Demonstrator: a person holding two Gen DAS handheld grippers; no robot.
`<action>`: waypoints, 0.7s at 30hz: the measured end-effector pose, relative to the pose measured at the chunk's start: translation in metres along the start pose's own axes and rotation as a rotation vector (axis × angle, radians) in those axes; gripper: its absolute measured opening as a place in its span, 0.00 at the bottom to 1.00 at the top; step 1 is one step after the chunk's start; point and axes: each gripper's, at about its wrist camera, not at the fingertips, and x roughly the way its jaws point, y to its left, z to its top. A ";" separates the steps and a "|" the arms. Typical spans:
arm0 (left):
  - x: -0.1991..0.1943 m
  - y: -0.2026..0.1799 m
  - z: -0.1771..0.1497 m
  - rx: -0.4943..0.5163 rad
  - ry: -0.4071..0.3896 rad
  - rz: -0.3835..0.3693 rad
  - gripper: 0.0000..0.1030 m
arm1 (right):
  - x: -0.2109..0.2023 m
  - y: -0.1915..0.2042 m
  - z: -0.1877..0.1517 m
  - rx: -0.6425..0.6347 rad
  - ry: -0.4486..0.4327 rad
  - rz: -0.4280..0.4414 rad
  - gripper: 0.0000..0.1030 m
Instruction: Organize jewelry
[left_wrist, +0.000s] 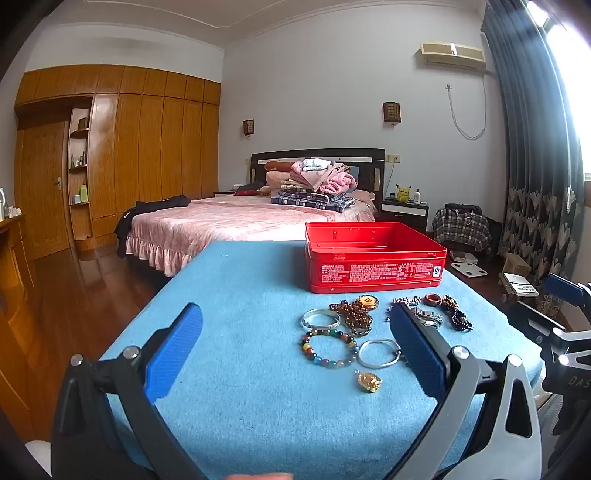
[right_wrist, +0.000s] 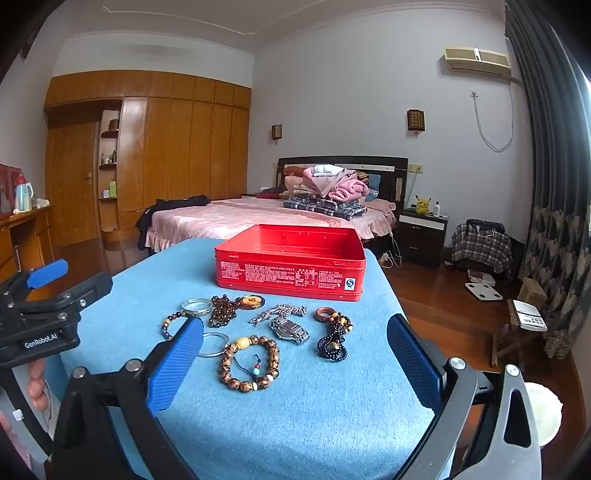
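Observation:
An open red tin box (left_wrist: 373, 258) (right_wrist: 291, 262) stands at the far side of a blue-covered table (left_wrist: 240, 406) (right_wrist: 314, 406). Jewelry lies in front of it: a silver bangle (left_wrist: 320, 319), a multicolour bead bracelet (left_wrist: 328, 349), a thin silver ring bangle (left_wrist: 378, 353), a gold charm (left_wrist: 368, 382), a brown wooden bead bracelet (right_wrist: 249, 363), a silver watch (right_wrist: 290, 329), a silver chain (right_wrist: 280, 312), and dark bead strands (right_wrist: 334, 338). My left gripper (left_wrist: 295, 332) is open and empty, short of the jewelry. My right gripper (right_wrist: 295, 339) is open and empty, short of the wooden bracelet.
The table's right edge drops to a wooden floor (right_wrist: 443, 306) with a scale and a stool. A bed (right_wrist: 258, 218) stands behind the table. The left gripper's body (right_wrist: 37, 314) shows at the left of the right wrist view.

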 end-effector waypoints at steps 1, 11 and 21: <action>0.000 0.000 0.000 0.001 0.002 -0.001 0.95 | 0.000 0.000 0.000 0.000 -0.001 0.000 0.94; 0.000 0.000 0.000 0.004 0.004 0.001 0.95 | 0.000 -0.001 0.000 0.004 -0.001 0.000 0.94; 0.000 0.000 0.000 0.001 0.006 0.000 0.95 | 0.000 0.000 0.001 0.001 -0.001 0.001 0.94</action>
